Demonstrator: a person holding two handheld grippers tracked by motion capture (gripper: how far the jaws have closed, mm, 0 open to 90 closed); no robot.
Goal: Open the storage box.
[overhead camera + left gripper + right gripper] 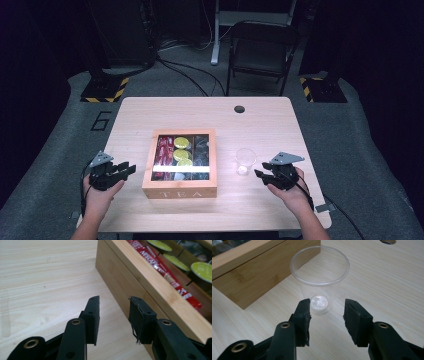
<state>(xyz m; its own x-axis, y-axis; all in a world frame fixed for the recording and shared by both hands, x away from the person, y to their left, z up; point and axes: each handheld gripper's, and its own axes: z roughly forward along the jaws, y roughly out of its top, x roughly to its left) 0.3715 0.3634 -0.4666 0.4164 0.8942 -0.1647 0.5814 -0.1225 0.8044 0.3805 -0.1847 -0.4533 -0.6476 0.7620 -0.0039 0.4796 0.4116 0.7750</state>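
Note:
A wooden tea box [180, 190] marked TEA sits mid-table, holding red Nescafe sachets [162, 150] and yellow-lidded capsules [181, 148]. Its near wall [140, 282] and the sachets [162, 270] fill the right of the left gripper view. An empty clear plastic cup [245, 161] stands upright to the right of the box. My left gripper [127, 170] is open a short way left of the box, with nothing between its jaws [113, 315]. My right gripper [260, 175] is open just short of the cup [320, 277], pointing at it without touching [327, 315].
The light wooden table [210, 115] has a round cable hole [239, 108] near its far edge. A folding chair [260, 50] and stand bases with hazard stripes [105, 90] lie beyond the table on grey floor.

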